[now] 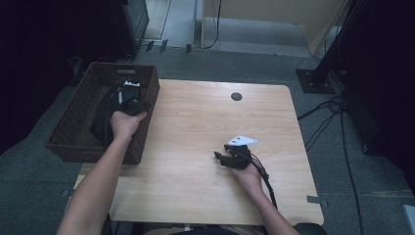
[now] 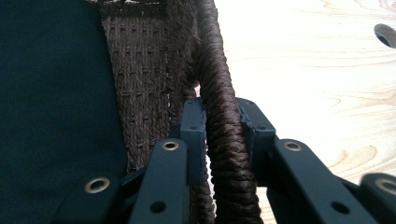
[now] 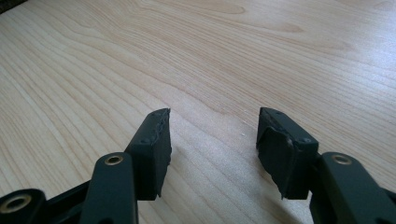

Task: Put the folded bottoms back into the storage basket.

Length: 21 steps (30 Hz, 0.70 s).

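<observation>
We see the dark wicker basket [image 1: 73, 125] sitting at the table's [image 1: 205, 147] left edge, a dark cloth [image 2: 51, 107] lying inside it. The left gripper [image 2: 223, 123] straddles the basket's braided rim [image 2: 224, 140], one jaw inside and one outside; we cannot tell whether the pads press it. The right gripper [image 3: 212, 149] rests low over the bare tabletop, well apart from the basket, its jaws parted with nothing between.
</observation>
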{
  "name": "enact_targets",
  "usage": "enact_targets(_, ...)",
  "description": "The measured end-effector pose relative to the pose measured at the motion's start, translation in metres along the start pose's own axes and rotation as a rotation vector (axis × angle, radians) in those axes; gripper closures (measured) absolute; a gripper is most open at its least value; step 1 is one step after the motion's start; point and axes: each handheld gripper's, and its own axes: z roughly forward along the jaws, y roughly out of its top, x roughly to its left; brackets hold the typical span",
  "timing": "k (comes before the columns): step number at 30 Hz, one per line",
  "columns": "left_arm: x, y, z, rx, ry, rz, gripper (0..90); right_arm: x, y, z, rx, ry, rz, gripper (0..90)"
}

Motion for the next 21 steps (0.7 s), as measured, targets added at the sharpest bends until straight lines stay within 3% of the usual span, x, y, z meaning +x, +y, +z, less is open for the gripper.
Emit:
enact_targets(2, 0.001, 0.000, -0.001, -0.007, -0.013, 0.003, 61.4, 0.000, 0.000, 0.000, 0.000, 0.003, 0.005, 45.0)
enact_targets(5, -0.002, 0.000, -0.007, -0.029, -0.011, 0.061, 57.2, 0.000, 0.000, 0.000, 0.000, 0.003, 0.006, 45.0)
enact_targets(11, -0.012, 0.008, -0.023, -0.054, -0.044, 0.081, 49.3, 0.000, 0.000, 0.000, 0.002, 0.003, 0.007, 45.0)
enact_targets(14, -0.020, 0.011, -0.030, -0.060, -0.034, 0.110, 43.1, 0.000, 0.000, 0.000, 0.001, 0.002, 0.005, 44.9)
enact_targets(17, -0.026, 0.012, -0.036, -0.057, -0.088, 0.108, 43.4, 0.000, 0.000, 0.000, 0.001, 0.004, 0.008, 44.8)
enact_targets(21, -0.038, 0.010, -0.038, -0.052, -0.109, 0.144, 42.4, 0.000, 0.000, 0.000, 0.002, 0.004, 0.007, 44.6)
